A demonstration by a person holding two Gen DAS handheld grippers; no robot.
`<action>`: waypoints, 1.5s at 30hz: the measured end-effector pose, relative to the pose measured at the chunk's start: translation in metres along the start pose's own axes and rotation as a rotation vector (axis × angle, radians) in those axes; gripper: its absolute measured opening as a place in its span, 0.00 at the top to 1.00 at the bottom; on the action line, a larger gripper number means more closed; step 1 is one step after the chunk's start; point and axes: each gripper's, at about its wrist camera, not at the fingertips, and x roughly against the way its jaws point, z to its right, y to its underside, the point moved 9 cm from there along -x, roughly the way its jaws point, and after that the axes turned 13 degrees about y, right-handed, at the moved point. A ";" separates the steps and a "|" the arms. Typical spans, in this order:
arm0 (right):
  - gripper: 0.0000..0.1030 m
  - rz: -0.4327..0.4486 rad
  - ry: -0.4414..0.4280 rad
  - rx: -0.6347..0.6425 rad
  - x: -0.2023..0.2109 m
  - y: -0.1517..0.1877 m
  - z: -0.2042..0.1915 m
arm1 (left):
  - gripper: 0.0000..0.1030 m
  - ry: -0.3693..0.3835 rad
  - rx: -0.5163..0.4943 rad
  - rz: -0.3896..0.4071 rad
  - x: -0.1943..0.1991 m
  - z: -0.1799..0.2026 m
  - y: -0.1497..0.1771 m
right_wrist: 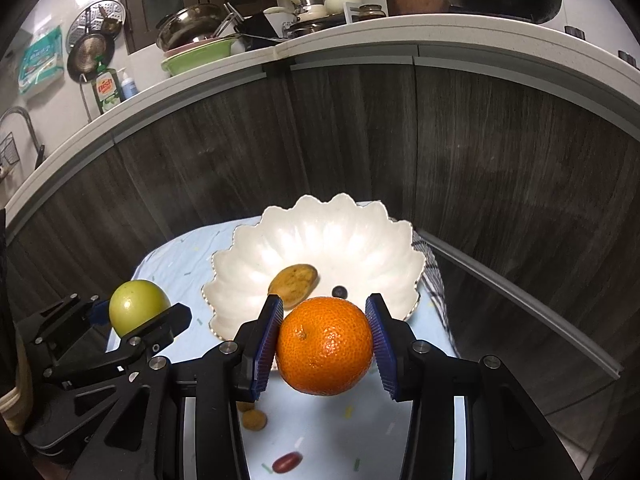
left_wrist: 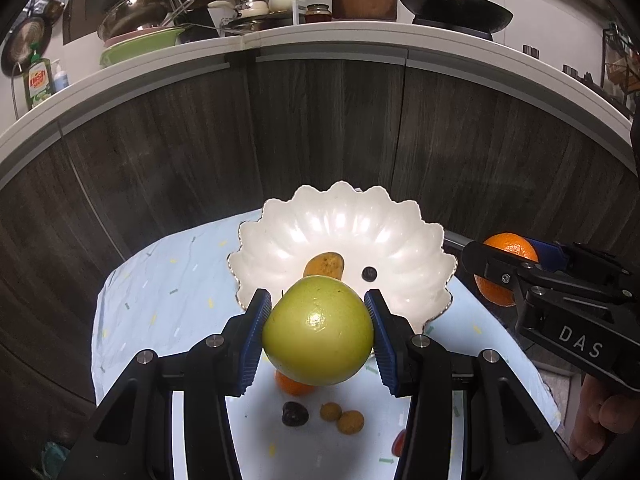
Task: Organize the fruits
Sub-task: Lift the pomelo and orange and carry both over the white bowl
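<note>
Fruit fills both sets of tongs: the left gripper is clamped on a round green apple at lower centre, with no long axis to read. The right gripper clamps an orange, stem dimple facing upper left. Both tilt downward before the scalloped white bowl, where a brown oval fruit lies slanting toward upper right.

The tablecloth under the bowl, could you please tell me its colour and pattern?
Pale blue tablecloth with small scattered confetti-like dashes, clearest in the left wrist view.

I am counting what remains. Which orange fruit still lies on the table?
The small orange fruit on the tablecloth, half hidden under the green apple. The bigger orange is held in the right gripper.
</note>
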 end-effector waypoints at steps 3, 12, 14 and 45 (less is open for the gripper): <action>0.57 0.000 0.004 -0.001 -0.005 -0.005 0.002 | 0.54 0.000 0.002 -0.001 -0.006 -0.003 -0.005; 0.57 -0.006 0.011 -0.003 -0.024 -0.014 0.004 | 0.54 -0.002 0.020 -0.007 -0.024 -0.016 -0.014; 0.57 -0.009 0.013 -0.001 -0.028 -0.015 0.004 | 0.54 -0.002 0.024 -0.007 -0.027 -0.019 -0.015; 0.57 -0.067 0.015 -0.014 -0.093 -0.018 0.002 | 0.54 0.008 0.054 -0.045 -0.083 -0.044 -0.018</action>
